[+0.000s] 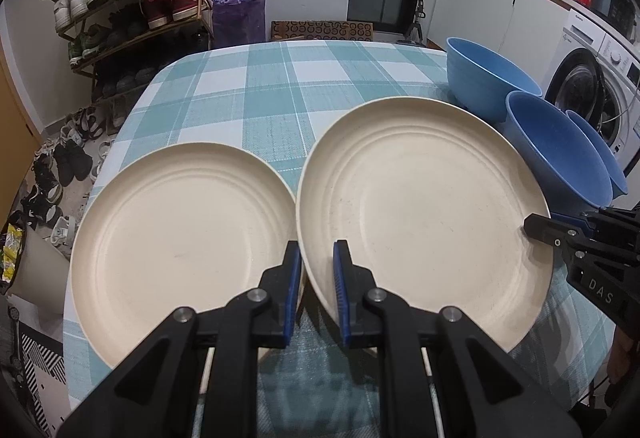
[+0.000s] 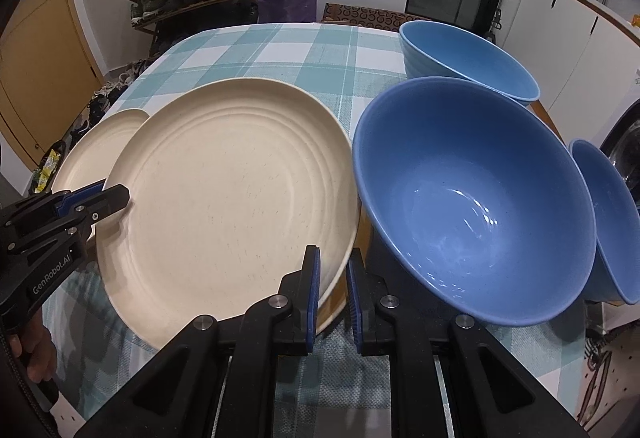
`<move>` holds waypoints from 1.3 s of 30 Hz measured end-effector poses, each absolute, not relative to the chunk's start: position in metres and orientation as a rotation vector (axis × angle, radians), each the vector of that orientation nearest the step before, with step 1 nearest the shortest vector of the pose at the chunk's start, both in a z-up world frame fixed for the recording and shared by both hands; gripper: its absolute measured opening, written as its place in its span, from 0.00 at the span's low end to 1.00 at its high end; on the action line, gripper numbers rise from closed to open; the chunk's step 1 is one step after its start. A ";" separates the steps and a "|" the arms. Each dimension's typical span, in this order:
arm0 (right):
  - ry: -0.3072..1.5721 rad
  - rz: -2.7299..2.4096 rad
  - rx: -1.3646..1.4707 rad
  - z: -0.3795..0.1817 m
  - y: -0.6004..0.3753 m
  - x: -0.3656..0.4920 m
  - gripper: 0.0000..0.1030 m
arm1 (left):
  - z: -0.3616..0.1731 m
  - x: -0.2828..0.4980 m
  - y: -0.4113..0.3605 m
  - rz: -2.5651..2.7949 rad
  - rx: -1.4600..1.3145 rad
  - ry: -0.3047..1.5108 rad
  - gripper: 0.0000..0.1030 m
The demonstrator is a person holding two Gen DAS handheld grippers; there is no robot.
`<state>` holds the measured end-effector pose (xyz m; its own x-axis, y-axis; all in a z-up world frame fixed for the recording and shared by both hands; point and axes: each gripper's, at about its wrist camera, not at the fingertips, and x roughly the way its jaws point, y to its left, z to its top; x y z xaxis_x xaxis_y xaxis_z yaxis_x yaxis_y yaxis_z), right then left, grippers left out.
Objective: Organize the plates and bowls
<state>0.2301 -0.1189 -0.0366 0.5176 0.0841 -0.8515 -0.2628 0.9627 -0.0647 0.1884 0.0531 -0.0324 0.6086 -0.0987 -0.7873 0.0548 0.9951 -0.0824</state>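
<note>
Two cream plates and three blue bowls sit on a bench (image 1: 248, 86) covered with a teal checked cloth.

The left wrist view looks along the left tongs (image 1: 316, 258), whose blue-padded jaws are clenched on the near left rim of the larger-looking cream plate (image 1: 424, 214). That plate is tilted, its near edge lifted off the cloth and its left rim overlapping the edge of the second plate (image 1: 180, 234), which lies flat to the left. This view shows the second plate whole. At its right edge the right tongs (image 1: 536, 228) reach in, their tip at the tilted plate's right rim.

The right wrist view shows the second plate only as a sliver behind the tilted one. Here the right tongs are seen from behind, jaws closed on the plate's near right rim, one pad over the inside and one outside. The left tongs show at the left edge, gripping the opposite rim, with fingers of a hand (image 2: 36, 362) visible below them.

The bowls are plain in the right wrist view: a near bowl (image 2: 472, 198) just beside the plate, a far bowl (image 2: 468, 58) behind it, and a third bowl (image 2: 608, 222) partly cut off at the right. In the left wrist view they crowd the right margin, the third mostly hidden.
</note>
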 end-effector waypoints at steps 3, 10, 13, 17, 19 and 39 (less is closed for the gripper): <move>0.998 0.190 -0.205 -0.037 -0.119 0.228 0.13 | -0.034 0.191 0.051 -0.091 -0.047 0.917 0.13; 1.003 0.178 -0.217 -0.042 -0.120 0.224 0.14 | -0.036 0.195 0.048 -0.092 -0.030 0.922 0.13; 1.005 0.175 -0.215 -0.044 -0.121 0.224 0.14 | -0.037 0.196 0.047 -0.093 -0.028 0.923 0.13; 1.000 0.170 -0.226 -0.046 -0.120 0.224 0.14 | -0.038 0.196 0.046 -0.090 -0.018 0.919 0.13; 0.998 0.167 -0.231 -0.046 -0.119 0.224 0.15 | -0.038 0.196 0.045 -0.087 -0.012 0.917 0.13; 1.017 0.146 -0.237 -0.052 -0.119 0.225 0.17 | -0.040 0.195 0.035 -0.081 0.047 0.900 0.19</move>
